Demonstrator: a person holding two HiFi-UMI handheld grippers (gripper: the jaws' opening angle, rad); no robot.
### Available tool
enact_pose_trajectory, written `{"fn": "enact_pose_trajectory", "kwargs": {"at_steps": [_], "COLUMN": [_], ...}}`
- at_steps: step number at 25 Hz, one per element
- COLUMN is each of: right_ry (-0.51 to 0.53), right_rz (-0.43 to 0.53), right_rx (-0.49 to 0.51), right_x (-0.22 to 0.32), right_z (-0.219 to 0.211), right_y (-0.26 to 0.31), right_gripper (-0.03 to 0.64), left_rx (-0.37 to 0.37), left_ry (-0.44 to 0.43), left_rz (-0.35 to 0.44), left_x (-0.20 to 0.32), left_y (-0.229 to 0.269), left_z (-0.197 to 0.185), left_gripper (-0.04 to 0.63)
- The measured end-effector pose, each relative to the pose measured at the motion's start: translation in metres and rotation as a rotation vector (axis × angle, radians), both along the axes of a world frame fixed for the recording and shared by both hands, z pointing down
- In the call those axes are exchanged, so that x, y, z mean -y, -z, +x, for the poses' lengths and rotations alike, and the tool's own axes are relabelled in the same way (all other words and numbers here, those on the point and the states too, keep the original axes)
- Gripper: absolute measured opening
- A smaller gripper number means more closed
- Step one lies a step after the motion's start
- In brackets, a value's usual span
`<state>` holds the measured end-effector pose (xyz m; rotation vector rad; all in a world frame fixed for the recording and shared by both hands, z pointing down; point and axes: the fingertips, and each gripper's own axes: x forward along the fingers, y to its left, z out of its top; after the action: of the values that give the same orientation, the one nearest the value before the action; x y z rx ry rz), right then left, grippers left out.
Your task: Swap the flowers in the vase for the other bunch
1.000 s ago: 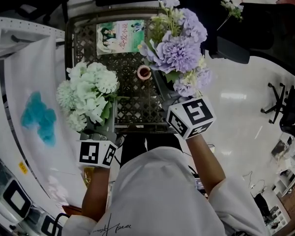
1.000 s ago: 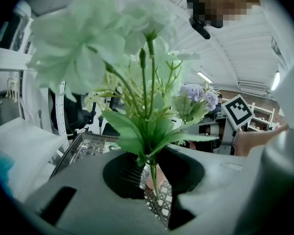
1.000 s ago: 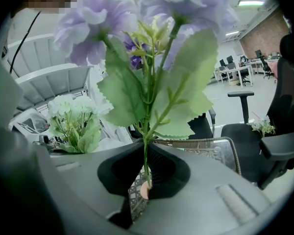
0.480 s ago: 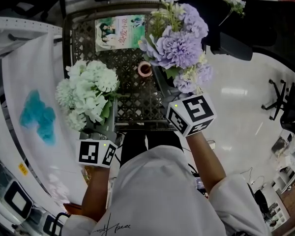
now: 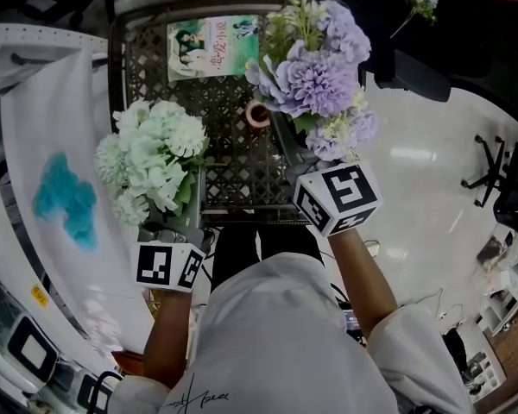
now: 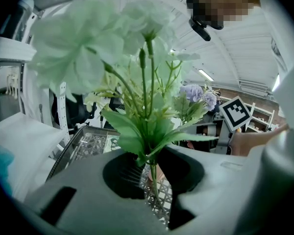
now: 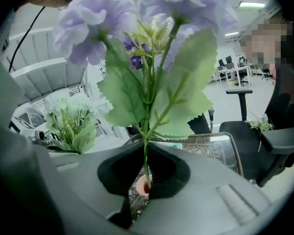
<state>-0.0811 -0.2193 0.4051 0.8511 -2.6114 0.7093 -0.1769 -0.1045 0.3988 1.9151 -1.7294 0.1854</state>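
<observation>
Table [image 5: 233, 171]: lattice top, bears the vase. White bunch [image 5: 151, 158]: held over the table's left edge, stems pinched in the left gripper [image 5: 180, 228]. Purple bunch [image 5: 315, 80]: held over the right edge, stem pinched in the right gripper [image 5: 298, 158]. Vase [image 5: 257, 115]: upright on the table, between both bunches.

White shirt [image 5: 276, 343], grey cube-marked left gripper [image 6: 151, 161], right gripper [image 7: 145, 169]
</observation>
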Motion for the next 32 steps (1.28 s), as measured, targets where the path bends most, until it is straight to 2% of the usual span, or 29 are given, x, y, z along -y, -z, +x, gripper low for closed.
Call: {"fn": "enact_pose_trajectory", "kwargs": {"at_steps": [32], "right_ry": [-0.018], "right_rz": [-0.004], "right_rx": [-0.072], "right_x": [-0.013], "right_z": [0.0], "right_y": [-0.04], "right_gripper": [0.034], "left_rx": [0.0], "left_ry": [0.034], "left_rz": [-0.041], "left_x": [-0.009], "left_y": [-0.019], "left_z": [-0.014], "left_gripper": [0.083]}}
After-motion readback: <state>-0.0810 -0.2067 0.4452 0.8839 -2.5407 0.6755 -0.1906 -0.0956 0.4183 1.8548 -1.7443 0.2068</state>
